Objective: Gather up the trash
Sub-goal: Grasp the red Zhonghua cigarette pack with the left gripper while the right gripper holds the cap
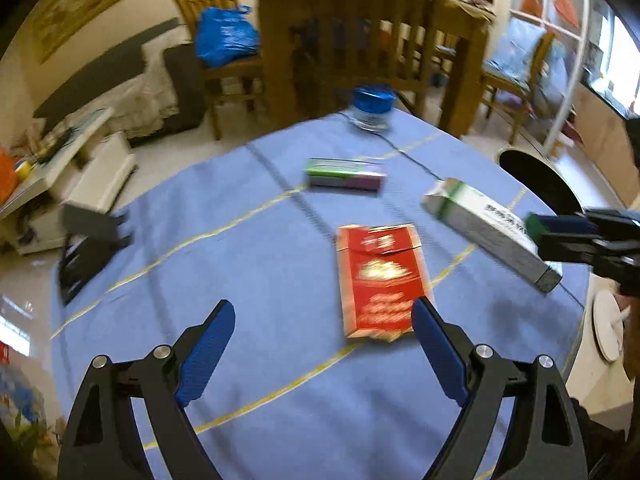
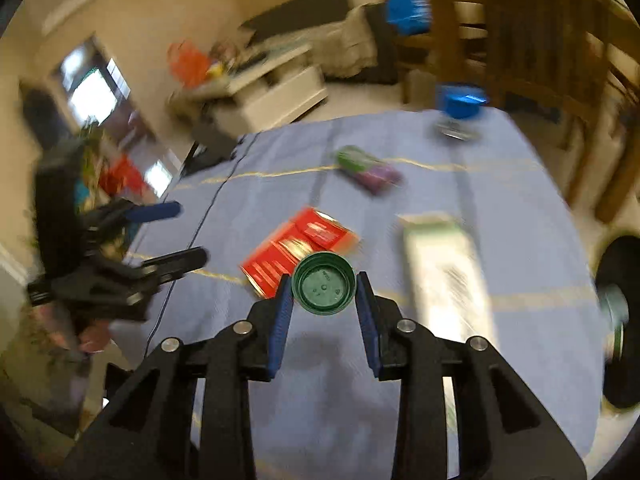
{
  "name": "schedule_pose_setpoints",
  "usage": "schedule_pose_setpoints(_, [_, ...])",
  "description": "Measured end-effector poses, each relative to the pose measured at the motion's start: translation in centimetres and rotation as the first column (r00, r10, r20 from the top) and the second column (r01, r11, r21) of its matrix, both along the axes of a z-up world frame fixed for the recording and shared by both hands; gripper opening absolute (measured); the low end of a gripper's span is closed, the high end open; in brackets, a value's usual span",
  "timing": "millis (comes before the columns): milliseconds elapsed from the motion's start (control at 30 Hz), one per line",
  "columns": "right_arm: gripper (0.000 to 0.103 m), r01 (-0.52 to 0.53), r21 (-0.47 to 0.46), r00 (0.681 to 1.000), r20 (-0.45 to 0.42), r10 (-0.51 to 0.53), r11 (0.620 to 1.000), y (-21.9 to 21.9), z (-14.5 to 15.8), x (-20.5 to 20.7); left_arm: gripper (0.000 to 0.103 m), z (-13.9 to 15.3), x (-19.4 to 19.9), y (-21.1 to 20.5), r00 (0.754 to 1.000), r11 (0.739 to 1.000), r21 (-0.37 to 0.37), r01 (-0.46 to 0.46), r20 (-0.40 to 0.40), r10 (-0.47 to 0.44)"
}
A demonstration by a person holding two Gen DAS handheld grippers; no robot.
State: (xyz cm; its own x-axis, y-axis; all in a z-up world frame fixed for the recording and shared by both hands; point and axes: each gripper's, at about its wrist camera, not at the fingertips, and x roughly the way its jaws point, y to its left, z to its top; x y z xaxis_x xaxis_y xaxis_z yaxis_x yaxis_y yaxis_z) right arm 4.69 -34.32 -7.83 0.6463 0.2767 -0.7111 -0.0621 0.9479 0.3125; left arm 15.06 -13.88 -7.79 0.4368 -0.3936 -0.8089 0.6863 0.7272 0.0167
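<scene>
A red cigarette pack point(image 1: 376, 280) lies flat on the blue-clothed table point(image 1: 224, 256). My left gripper point(image 1: 323, 304) hovers open just in front of it, its right finger overlapping the pack's near corner. Farther back lie a green-and-purple box point(image 1: 344, 174) and a long white-and-green carton point(image 1: 488, 232). My right gripper point(image 2: 324, 280) is shut on a round green bottle cap point(image 2: 323, 286), held above the table with its hollow side facing the camera. In the right wrist view the red pack point(image 2: 296, 248) sits just beyond the cap, and the left gripper point(image 2: 180, 234) shows at the left.
A glass jar with a blue lid point(image 1: 372, 110) stands at the table's far edge. A black round bin point(image 1: 536, 184) stands off the table's right side. Wooden chairs point(image 1: 360, 40) and a dining table crowd the space behind. A black stand point(image 1: 88, 240) sits at the table's left edge.
</scene>
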Motion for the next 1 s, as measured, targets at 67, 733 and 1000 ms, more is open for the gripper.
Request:
schedule_pose_setpoints(67, [0.032,0.052,0.053,0.999,0.005,-0.053,0.997,-2.2,-0.2,-2.4,0.087,-0.6,0.2,-1.9,0.999,0.999,-0.002,0.034,-0.034,-0.034])
schedule_pose_setpoints(733, [0.032,0.128,0.106,0.991,0.03,-0.131,0.986,-4.9,-1.0,-7.6,0.063,-4.5,0.7,-6.2,0.992,0.993,0.084,0.082,-0.104,-0.073])
schedule_pose_setpoints(1000, [0.032,0.136,0.106,0.99,0.034,-0.14,0.985,-4.9,-1.1,-8.3,0.062,-4.4,0.6,-4.1,0.985,0.996,0.034,0.086,-0.152,-0.08])
